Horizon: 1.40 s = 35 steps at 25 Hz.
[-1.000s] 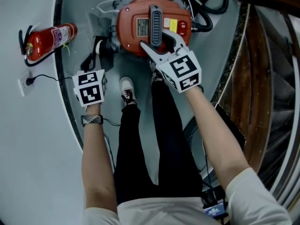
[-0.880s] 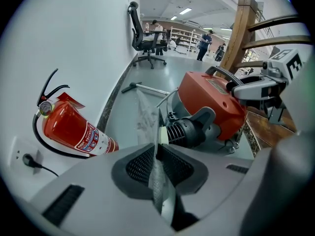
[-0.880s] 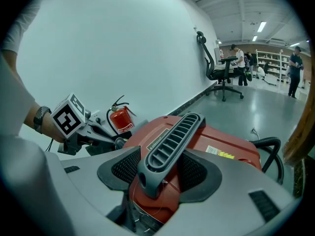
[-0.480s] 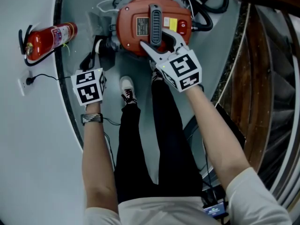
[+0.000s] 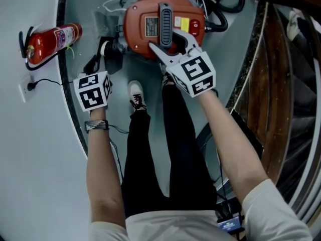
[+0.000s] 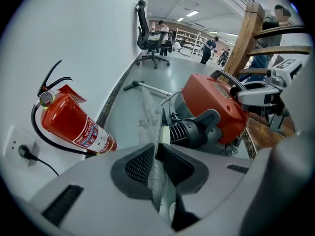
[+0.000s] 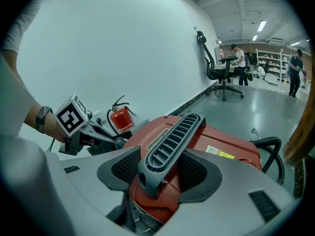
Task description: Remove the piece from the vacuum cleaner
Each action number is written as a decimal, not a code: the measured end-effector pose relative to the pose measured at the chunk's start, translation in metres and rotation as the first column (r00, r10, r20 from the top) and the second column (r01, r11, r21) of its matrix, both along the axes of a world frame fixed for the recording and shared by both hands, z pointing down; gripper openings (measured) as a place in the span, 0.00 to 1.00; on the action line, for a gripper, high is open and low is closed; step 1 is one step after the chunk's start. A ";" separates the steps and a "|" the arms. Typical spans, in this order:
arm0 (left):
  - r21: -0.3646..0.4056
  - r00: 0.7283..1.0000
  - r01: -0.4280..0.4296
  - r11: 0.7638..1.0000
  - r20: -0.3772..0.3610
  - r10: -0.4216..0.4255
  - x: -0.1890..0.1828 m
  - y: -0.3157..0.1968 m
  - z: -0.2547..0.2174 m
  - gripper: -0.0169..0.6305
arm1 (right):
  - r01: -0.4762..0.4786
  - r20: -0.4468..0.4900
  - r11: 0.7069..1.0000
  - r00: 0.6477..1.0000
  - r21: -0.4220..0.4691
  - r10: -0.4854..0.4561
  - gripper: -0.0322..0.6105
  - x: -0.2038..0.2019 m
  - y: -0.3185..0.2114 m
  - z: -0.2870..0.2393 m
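The red vacuum cleaner (image 5: pixel 143 39) stands on the floor ahead of my feet, with a dark grey ribbed handle (image 5: pixel 165 21) across its top. My right gripper (image 5: pixel 168 40) is shut on that handle (image 7: pixel 170 141), a pad pressed against each side. My left gripper (image 5: pixel 100 87) hangs left of the vacuum, beside its black hose port (image 5: pixel 108 50). In the left gripper view a thin flat grey piece (image 6: pixel 158 132) stands on edge between the pads, and the left gripper (image 6: pixel 158 156) is shut on it. Those jaws have just eased open a little, with the piece still between them.
A red fire extinguisher (image 5: pixel 50 41) lies by the white wall at the left, above a wall socket with a plug (image 5: pixel 27 87). A black hose (image 5: pixel 220 9) coils behind the vacuum. A wooden stair rail (image 5: pixel 281 84) runs along the right. My legs and shoes (image 5: pixel 135 97) are below.
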<state>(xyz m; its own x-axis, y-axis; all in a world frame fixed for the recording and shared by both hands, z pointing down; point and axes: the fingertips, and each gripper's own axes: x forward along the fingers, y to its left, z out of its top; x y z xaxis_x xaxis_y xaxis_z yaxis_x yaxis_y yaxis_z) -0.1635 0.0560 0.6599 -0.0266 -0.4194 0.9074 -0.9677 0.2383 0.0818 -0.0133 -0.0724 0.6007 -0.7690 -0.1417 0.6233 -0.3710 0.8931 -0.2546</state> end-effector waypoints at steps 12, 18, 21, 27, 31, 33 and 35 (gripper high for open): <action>0.000 1.000 -0.021 1.000 0.008 0.021 0.000 0.000 -0.001 0.12 | -0.003 0.000 1.000 1.000 0.006 0.003 0.42 0.000 0.000 0.000; 0.002 0.999 -0.040 0.999 0.030 0.040 0.001 -0.001 -0.002 0.11 | -0.010 -0.001 1.000 1.000 0.014 0.010 0.42 -0.001 -0.001 -0.001; 0.022 1.000 0.011 1.000 -0.011 -0.011 0.002 -0.001 -0.003 0.09 | -0.008 -0.004 1.000 1.000 0.011 0.008 0.42 0.000 -0.001 0.000; 0.048 0.996 0.066 0.997 -0.067 -0.063 0.001 0.000 -0.002 0.09 | -0.005 -0.003 1.000 1.000 0.008 0.005 0.42 0.001 0.000 0.000; 0.059 0.987 0.119 0.991 -0.116 -0.112 -0.003 0.000 -0.002 0.09 | -0.002 0.000 1.000 1.000 0.002 0.002 0.42 0.000 0.000 0.000; 0.061 0.980 0.150 0.987 -0.143 -0.140 -0.003 0.000 -0.001 0.09 | -0.002 0.000 1.000 1.000 0.004 0.002 0.42 0.001 0.000 0.000; 0.060 0.973 0.173 0.983 -0.166 -0.161 -0.003 0.000 -0.001 0.09 | -0.002 0.001 1.000 1.000 0.006 0.002 0.42 0.001 -0.001 0.000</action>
<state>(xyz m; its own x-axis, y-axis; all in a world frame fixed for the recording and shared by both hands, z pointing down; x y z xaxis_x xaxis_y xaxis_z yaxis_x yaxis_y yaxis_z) -0.1666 0.0561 0.6589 0.0408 -0.4868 0.8726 -0.8879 0.3828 0.2551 -0.0124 -0.0730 0.6003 -0.7691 -0.1473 0.6219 -0.3729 0.8937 -0.2495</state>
